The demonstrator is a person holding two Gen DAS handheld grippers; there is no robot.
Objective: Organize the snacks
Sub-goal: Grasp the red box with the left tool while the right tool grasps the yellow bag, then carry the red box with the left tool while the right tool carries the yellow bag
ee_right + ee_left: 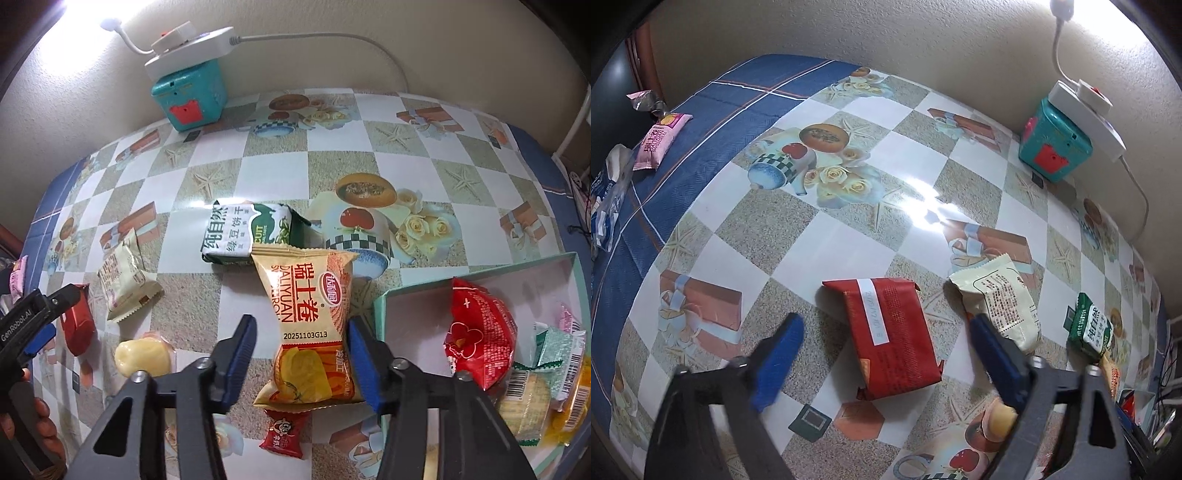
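My left gripper point(886, 328) is open, its blue fingers on either side of a red snack packet point(892, 336) lying on the table. A cream packet point(1001, 301) and a green-white packet point(1091, 330) lie to its right. My right gripper point(301, 328) is open around a yellow Swiss-roll packet point(310, 325); whether the pads touch it I cannot tell. Behind it lies the green-white packet point(245, 232). A pale green box point(384, 306) at the right holds several snacks, among them a red packet point(480, 336).
A small red candy point(284, 435), a yellow wrapped sweet point(142, 356) and the cream packet point(125, 277) lie near my right gripper. A teal box point(1054, 142) with a white power strip point(1087, 110) stands at the wall. A pink packet point(661, 142) lies on the blue cloth.
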